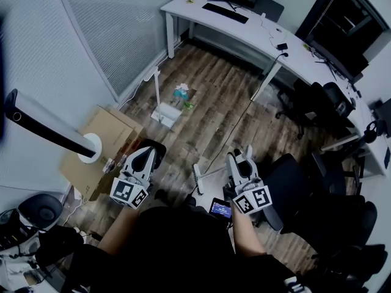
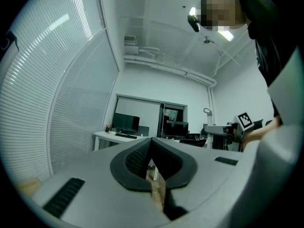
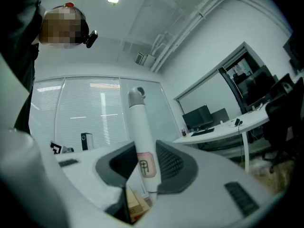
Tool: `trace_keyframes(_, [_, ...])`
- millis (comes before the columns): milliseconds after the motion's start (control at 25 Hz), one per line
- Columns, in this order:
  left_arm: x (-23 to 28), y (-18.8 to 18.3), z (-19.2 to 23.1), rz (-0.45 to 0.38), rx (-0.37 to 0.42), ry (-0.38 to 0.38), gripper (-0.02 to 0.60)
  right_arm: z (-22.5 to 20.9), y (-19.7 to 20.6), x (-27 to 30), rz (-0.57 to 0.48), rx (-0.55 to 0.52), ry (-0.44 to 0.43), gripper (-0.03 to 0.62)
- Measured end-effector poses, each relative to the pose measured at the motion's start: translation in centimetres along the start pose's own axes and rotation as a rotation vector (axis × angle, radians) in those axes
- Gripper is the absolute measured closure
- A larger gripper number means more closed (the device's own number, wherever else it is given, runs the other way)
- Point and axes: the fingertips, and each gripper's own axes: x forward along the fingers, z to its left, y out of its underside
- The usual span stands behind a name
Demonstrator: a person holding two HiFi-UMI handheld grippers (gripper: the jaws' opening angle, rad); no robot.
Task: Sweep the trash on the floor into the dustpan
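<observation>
In the head view a white dustpan (image 1: 166, 113) stands on the wood floor by the blinds, its handle upright. Blue and green trash (image 1: 182, 92) lies just beyond it. A white broom (image 1: 197, 179) rests its brush on the floor in front of me. My right gripper (image 1: 239, 155) is shut on the broom's handle (image 3: 141, 146), which stands upright between the pads in the right gripper view. My left gripper (image 1: 148, 152) is held level to the left, apart from the broom. Its jaws (image 2: 152, 144) are shut with nothing between them.
A cardboard box (image 1: 105, 144) lies at the left wall beside a white tube-shaped object (image 1: 52, 129). A long white desk (image 1: 244, 24) with monitors runs along the back. Black office chairs (image 1: 317, 102) stand at the right, and a thin cable (image 1: 235, 133) crosses the floor.
</observation>
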Motion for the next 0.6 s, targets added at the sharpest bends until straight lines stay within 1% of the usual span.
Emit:
trace_keyframes(80, [0.3, 0.3, -1.0, 0.003, -0.003, 0.001, 0.586, -0.4, -0.2, -0.4, 0.002, 0.004, -0.012, 0.488])
trace_keyframes(200, [0.4, 0.4, -1.9, 0.001, 0.013, 0.002, 0.586, -0.8, -0.3, -0.9, 0.002, 0.007, -0.015, 0.488])
trace_keyframes(400, [-0.3, 0.2, -2.3, -0.016, 0.014, -0.039, 0.586, -1.0, 0.8, -1.3, 0.018, 0.043, -0.03, 0.488])
trace_keyframes(600, [-0.2, 0.6, -3.6, -0.012, 0.0, -0.043, 0.586, -1.6, 0.6, -2.1, 0.017, 0.046, -0.039, 0.488])
